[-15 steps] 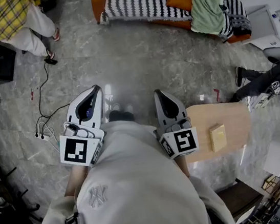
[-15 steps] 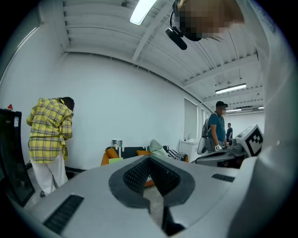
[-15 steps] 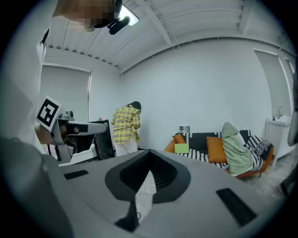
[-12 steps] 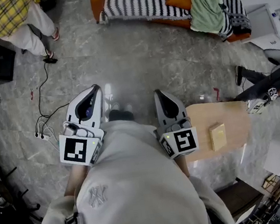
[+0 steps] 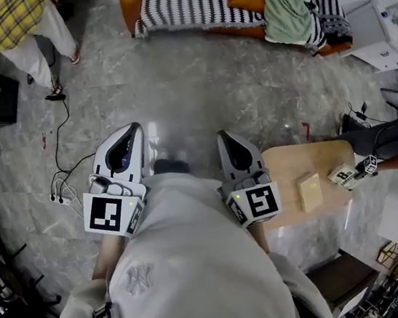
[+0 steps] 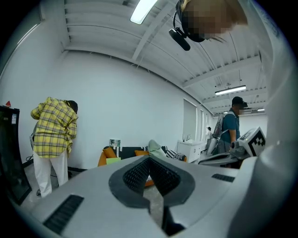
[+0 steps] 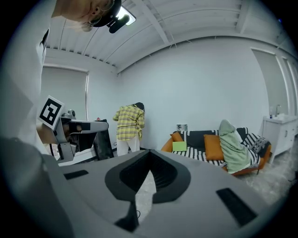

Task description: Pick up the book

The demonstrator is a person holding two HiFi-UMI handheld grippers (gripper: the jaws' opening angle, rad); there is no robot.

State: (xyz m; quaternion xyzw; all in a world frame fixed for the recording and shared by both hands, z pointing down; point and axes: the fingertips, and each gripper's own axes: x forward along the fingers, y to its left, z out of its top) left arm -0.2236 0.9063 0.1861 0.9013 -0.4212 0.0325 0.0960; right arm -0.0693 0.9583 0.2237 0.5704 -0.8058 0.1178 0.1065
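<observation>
Approach not yet begun: left hand-held gripper [image 5: 135, 126] and right hand-held gripper [image 5: 223, 135] are closed and empty, the likely book [image 5: 309, 192] lies on the surface [image 5: 288, 164] at right, so the right one should open and reach over.

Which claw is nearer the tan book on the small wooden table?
Right. The right claw hangs just left of the table, short of the book. The left claw is farther left still, with the right claw between it and the book.

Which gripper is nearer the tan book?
The right gripper, beside the left edge of the wooden table where the tan book lies; the left gripper is farther off, across the person's body.
</observation>
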